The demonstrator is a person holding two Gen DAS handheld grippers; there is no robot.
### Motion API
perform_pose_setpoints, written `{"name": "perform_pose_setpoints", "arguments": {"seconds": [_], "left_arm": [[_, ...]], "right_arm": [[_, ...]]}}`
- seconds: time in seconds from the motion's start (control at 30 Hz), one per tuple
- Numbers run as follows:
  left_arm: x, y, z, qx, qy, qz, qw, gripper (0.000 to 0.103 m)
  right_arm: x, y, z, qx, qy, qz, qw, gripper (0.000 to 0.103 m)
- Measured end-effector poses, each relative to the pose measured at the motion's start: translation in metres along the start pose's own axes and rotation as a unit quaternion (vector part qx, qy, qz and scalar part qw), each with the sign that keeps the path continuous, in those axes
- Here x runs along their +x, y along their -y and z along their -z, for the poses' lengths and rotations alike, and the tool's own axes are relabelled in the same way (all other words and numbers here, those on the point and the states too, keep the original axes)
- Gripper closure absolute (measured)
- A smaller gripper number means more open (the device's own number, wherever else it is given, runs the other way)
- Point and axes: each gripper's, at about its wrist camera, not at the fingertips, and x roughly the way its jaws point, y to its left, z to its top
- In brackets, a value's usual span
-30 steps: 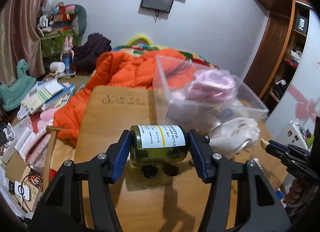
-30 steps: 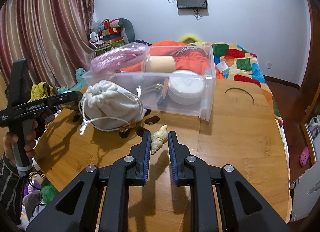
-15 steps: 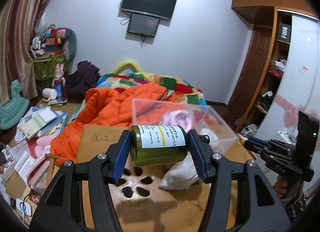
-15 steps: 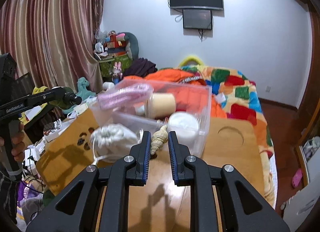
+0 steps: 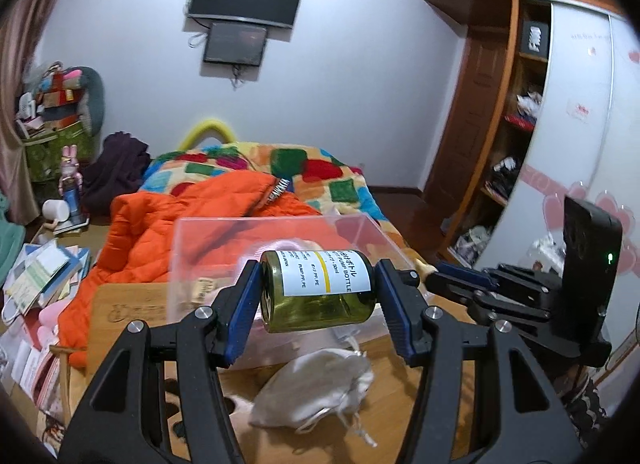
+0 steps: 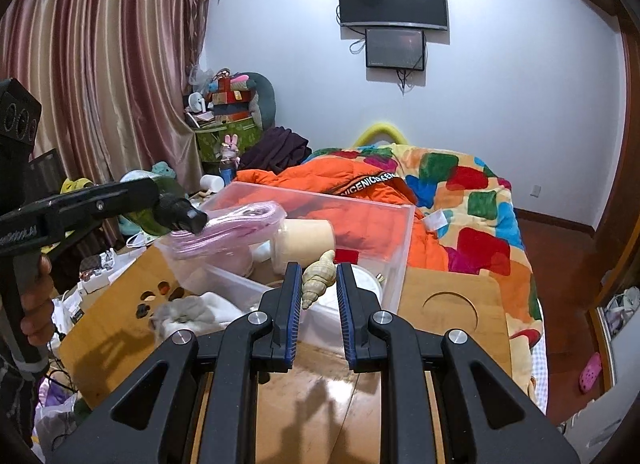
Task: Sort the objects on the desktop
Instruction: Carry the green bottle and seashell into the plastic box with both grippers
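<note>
My left gripper point(image 5: 318, 296) is shut on a green pump bottle point(image 5: 316, 290) with a white label, held sideways above the near wall of the clear plastic bin point(image 5: 224, 248). My right gripper point(image 6: 318, 288) is shut on a beige spiral seashell point(image 6: 318, 278), held above the bin's point(image 6: 400, 264) front edge. In the right wrist view the bin holds a pink coiled cord point(image 6: 236, 228), a cream cylinder point(image 6: 308, 238) and a white round tin point(image 6: 366, 282). A white drawstring pouch point(image 5: 316, 392) lies on the wooden table point(image 5: 400, 384) in front of the bin.
The left gripper point(image 6: 176, 210) shows in the right wrist view, the right gripper point(image 5: 452, 280) in the left one. An orange jacket point(image 5: 168, 224) and patchwork bed point(image 6: 472, 200) lie behind the table. Cluttered books point(image 5: 36, 280) are on the left. The table has a round recess point(image 6: 448, 310).
Both grippers have risen from the table with their objects and moved toward the bin. The bottle and the shell now hang over the bin's edge.
</note>
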Motion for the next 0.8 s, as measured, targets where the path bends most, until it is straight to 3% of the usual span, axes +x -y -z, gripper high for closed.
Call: {"name": "perform_pose_setpoints", "arguments": {"seconds": [0.27,0.8], "left_arm": [[0.043,0.017,0.0,0.026,-0.033,0.0,0.9991,0.046],[0.09,0.031,-0.004,0.088,-0.067,-0.025,0.9936,0.045]], "right_arm": [[0.03,0.018,-0.003,0.012,-0.017,-0.002,1.0,0.087],[0.062,0.025,0.001,-0.011,-0.046,0.004,0.999,0.087]]}}
